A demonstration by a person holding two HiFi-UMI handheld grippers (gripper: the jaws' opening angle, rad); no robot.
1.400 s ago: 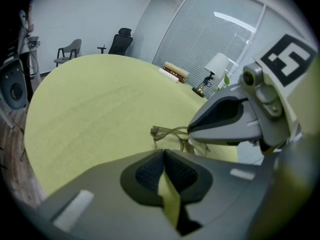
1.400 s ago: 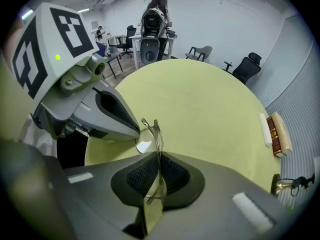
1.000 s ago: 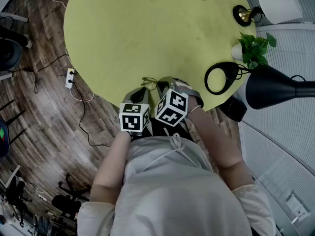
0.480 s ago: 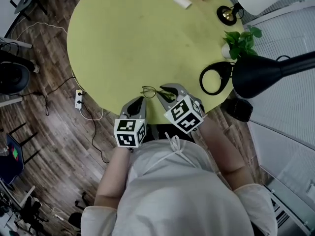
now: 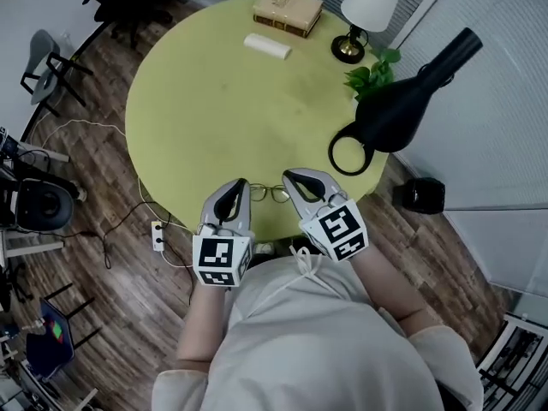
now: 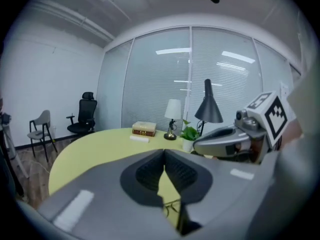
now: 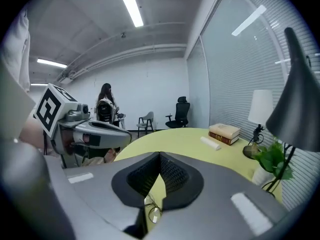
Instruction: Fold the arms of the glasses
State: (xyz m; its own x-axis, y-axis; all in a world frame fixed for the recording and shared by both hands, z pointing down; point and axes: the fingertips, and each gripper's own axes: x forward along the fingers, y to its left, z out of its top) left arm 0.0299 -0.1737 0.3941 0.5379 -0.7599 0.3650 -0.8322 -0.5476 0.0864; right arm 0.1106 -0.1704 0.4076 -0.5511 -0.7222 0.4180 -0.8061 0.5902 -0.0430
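A pair of thin-framed glasses (image 5: 270,193) lies on the round yellow-green table (image 5: 214,101), close to its near edge. My left gripper (image 5: 237,184) sits just left of them and my right gripper (image 5: 289,176) just right, neither touching them. In the left gripper view the left gripper (image 6: 164,154) is shut with its jaws meeting at the tips, and the glasses (image 6: 171,208) show below through the gap. The right gripper (image 7: 160,156) is likewise shut on nothing, with the glasses (image 7: 152,211) lying beneath it.
A black desk lamp (image 5: 402,101) with a ring base (image 5: 347,154) stands at the table's right edge, beside a potted plant (image 5: 370,71). At the far side are a small white-shaded lamp (image 5: 371,0), a book (image 5: 288,11) and a white case (image 5: 267,46). A power strip (image 5: 159,235) lies on the floor.
The head view has tilted up and now takes in the whole table. The right gripper, which overlapped the glasses, now sits to their right; the left one stays at their left.
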